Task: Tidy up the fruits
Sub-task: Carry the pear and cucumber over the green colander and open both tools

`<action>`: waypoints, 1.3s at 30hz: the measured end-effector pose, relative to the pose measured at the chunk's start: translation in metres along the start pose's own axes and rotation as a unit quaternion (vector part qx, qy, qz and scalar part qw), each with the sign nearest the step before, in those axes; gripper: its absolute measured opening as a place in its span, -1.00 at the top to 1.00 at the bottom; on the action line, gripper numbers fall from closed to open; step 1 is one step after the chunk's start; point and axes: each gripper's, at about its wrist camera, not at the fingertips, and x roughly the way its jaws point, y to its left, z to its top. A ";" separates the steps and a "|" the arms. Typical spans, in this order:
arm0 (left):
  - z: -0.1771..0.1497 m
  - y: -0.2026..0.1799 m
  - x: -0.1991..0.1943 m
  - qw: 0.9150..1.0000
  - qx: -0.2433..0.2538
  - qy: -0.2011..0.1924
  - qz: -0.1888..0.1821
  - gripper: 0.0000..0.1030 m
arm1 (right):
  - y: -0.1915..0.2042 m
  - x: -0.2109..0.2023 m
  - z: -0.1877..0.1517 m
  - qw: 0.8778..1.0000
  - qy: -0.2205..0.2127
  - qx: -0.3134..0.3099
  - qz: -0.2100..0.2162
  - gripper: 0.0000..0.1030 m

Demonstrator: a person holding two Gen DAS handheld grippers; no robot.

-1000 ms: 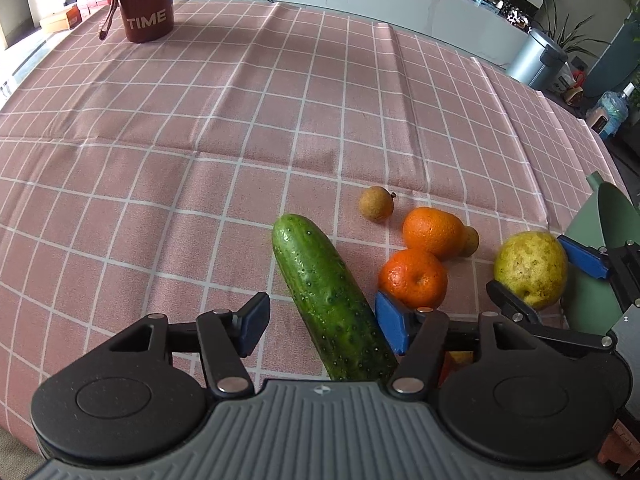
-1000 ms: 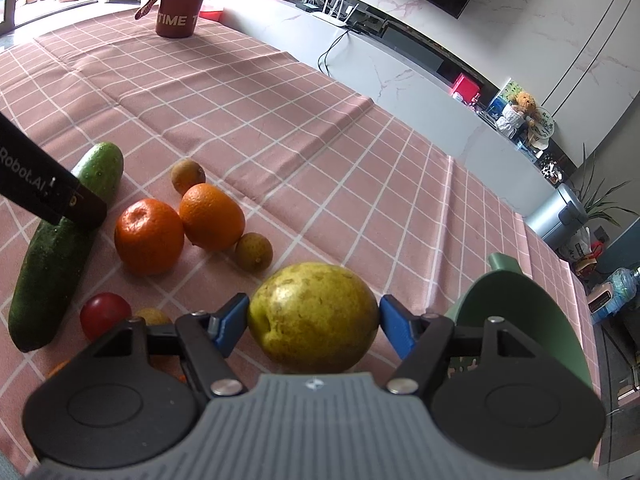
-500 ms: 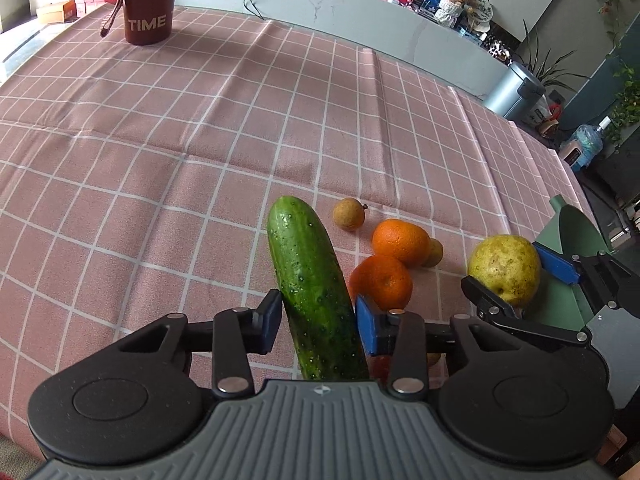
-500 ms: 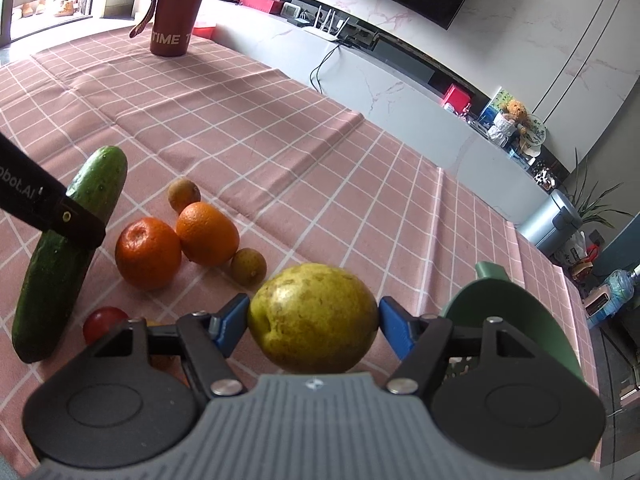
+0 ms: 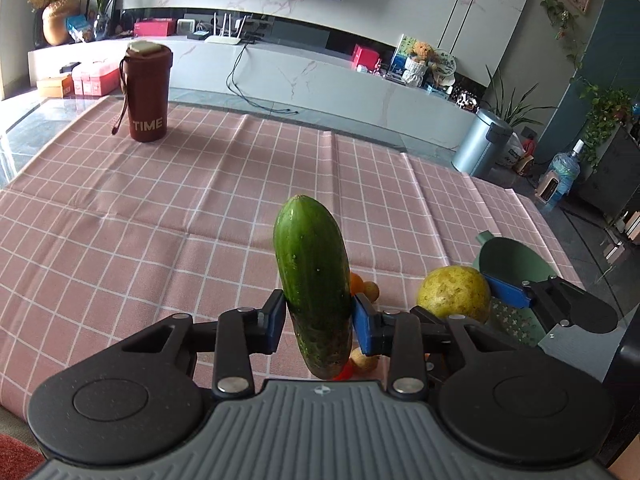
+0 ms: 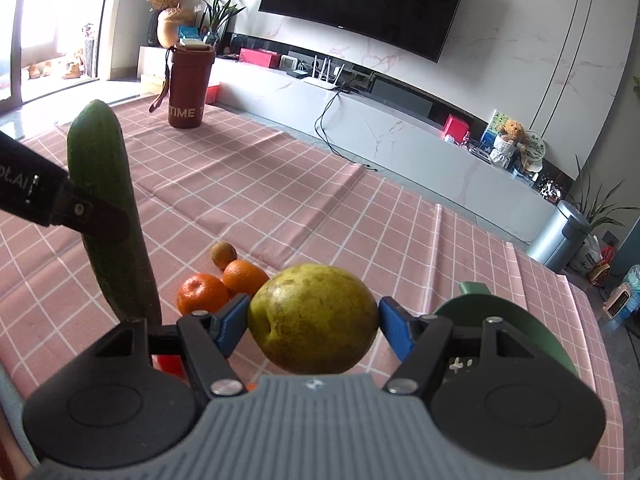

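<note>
Desk (image 5: 160, 240) under a pink checked cloth fills both views, with a brown tumbler (image 5: 147, 92) marked TIME at upper left. Centre frame in the left wrist view, the left gripper (image 5: 319, 320) has its blue fingers (image 5: 363, 326) clamped on a cucumber (image 5: 314, 280), which stands upright, clear of the cloth. Centre of the right wrist view, the right gripper (image 6: 313, 326) pinches a yellow-green pear (image 6: 314, 318), also lifted. A green colander (image 6: 520, 332) sits lower right. Two oranges (image 6: 222, 290) and a small brown fruit (image 6: 224, 254) lie on the cloth just left of the pear.
</note>
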 end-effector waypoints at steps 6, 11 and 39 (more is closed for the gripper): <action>0.014 -0.037 -0.035 0.998 0.034 -0.045 -0.034 0.23 | -0.019 -0.037 0.003 0.999 -0.023 0.034 0.004 -0.29; 0.026 -0.087 -0.032 0.993 0.089 -0.039 -0.063 0.23 | -0.055 -0.058 -0.001 0.998 -0.013 0.061 -0.004 -0.29; 0.011 -0.202 0.123 0.960 0.168 0.172 -0.143 0.23 | -0.164 0.009 -0.056 0.980 0.168 -0.089 0.054 -0.30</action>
